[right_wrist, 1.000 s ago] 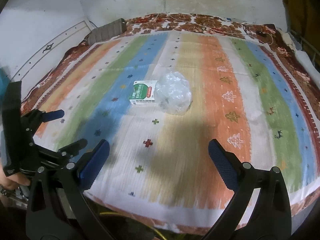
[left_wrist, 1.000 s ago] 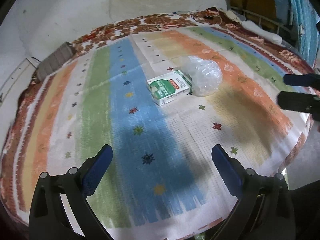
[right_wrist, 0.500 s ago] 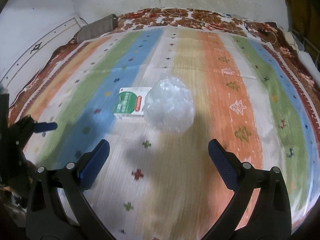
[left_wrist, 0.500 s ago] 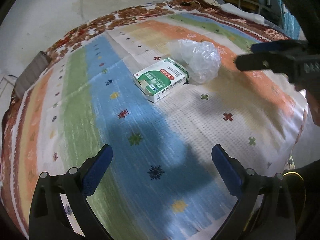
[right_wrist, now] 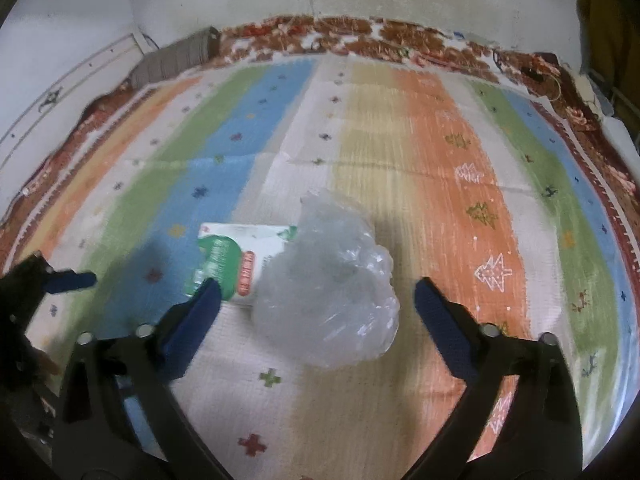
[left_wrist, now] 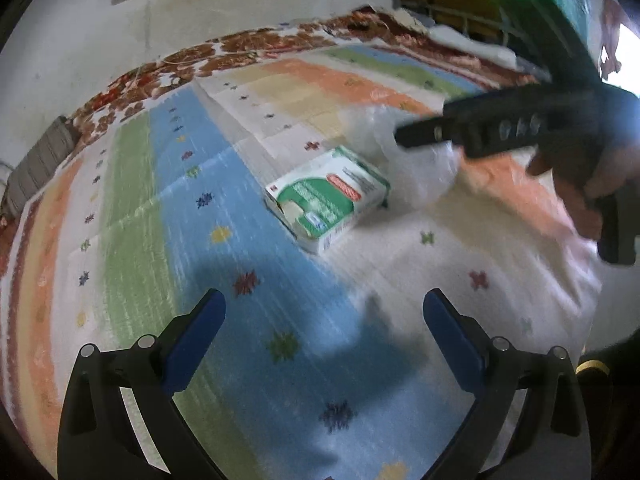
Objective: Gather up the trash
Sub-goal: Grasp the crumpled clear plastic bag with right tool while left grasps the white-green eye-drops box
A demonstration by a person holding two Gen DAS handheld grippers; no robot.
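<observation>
Surface: striped woven bedspread (right_wrist: 420, 152).
Trash: crumpled clear plastic bag (right_wrist: 328, 284) touching green-and-white carton (left_wrist: 328, 200).
Right gripper (right_wrist: 316, 304): jaws closing, bag between, untouched.
Left gripper (left_wrist: 324, 312): jaws released, empty.
Handling: bag likely light, soft, slippery; pinch its bunched middle.

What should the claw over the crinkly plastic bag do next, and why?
Probably ease the right claw a little lower and let it finish closing on the crumpled plastic bag. Its jaws are closing with the bag between them, but the pads don't press it yet. The green box lies beside the bag.
</observation>
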